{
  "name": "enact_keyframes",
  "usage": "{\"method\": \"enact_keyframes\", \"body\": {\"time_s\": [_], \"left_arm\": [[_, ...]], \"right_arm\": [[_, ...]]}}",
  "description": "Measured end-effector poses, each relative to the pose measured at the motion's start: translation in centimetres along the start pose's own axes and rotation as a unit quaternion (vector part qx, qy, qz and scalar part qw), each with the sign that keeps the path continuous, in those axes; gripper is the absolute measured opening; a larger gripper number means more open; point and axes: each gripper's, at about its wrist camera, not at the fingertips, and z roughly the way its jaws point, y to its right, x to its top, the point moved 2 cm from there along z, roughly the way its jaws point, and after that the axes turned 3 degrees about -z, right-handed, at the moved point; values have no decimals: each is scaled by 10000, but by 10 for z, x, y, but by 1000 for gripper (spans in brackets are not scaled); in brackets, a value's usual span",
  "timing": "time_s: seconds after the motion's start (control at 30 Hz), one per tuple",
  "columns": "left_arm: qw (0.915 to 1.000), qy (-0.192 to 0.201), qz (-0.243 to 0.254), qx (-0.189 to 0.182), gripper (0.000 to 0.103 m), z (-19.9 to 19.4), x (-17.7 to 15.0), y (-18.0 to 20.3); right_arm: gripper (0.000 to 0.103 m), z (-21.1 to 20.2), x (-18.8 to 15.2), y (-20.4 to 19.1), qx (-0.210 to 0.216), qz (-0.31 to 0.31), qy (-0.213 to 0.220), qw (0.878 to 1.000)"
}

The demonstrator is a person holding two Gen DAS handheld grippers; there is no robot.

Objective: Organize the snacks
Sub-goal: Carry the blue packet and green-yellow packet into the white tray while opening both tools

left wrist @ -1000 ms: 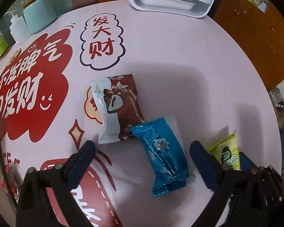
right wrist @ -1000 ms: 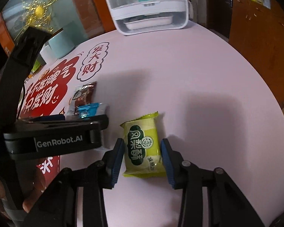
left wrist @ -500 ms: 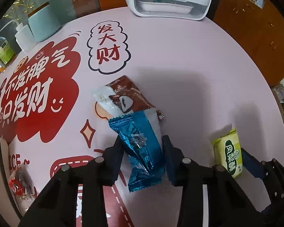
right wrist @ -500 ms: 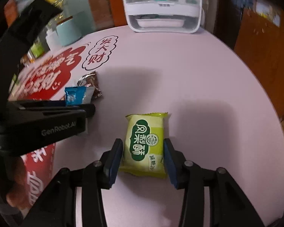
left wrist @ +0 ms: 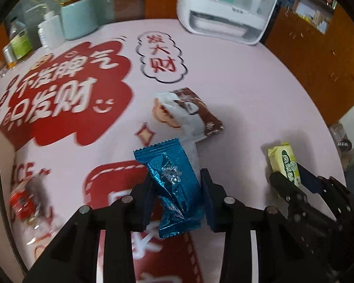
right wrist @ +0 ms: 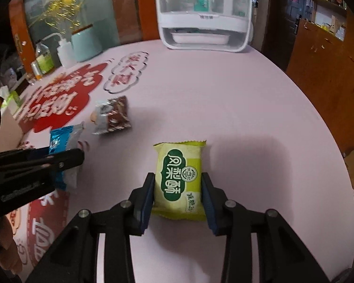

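My left gripper (left wrist: 177, 186) is shut on a blue foil snack packet (left wrist: 173, 181) and holds it above the pink table. The packet also shows in the right wrist view (right wrist: 59, 139). My right gripper (right wrist: 178, 186) is shut on a yellow-green pastry packet (right wrist: 180, 176), lifted off the table; it also shows in the left wrist view (left wrist: 285, 165). A brown and white snack packet (left wrist: 188, 113) lies on the table beyond the blue one, and it shows in the right wrist view (right wrist: 113, 115).
A white dispenser box (right wrist: 204, 14) stands at the table's far edge. A pale blue canister (left wrist: 77, 18), a white bottle (left wrist: 50, 31) and small bottles stand at the far left. A red wrapped snack (left wrist: 23, 205) lies at the near left. Wooden cabinets (right wrist: 325, 54) are on the right.
My left gripper closed on the blue packet and lifted it away from the brown packet. My right gripper, shut on the yellow-green packet, raised it off the table.
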Motion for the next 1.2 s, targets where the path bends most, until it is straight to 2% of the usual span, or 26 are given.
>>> {"method": "enact_keyframes", "body": {"time_s": [0.23,0.47,0.57,0.73,0.87,1.0,1.2], "left_arm": [[9988,408,-271,-21,34,-64,-29,-35],[9951,858,-378,321,34,-143,-55,-89],[9915,1160,-370,451,34,-182,-71,-112],[9824,1588,-438,881,34,-235,-102,-156],[9777,1683,-704,1037,34,-263,-125,-197],[9693,1819,-1037,1288,34,-286,-141,-240],[9595,1921,-1611,1284,35,-300,-152,-296]], "right_arm": [[38,-24,0,-38,346,-263,289,9986],[38,-74,-14,-92,754,24,538,9957],[38,-100,-19,-118,1064,92,628,9923],[38,-142,-23,-165,1444,-96,848,9858],[38,-167,-20,-208,1656,-358,1042,9800],[38,-185,-13,-256,1849,-693,1165,9734],[38,-196,-5,-315,2170,-952,1211,9639]]}}
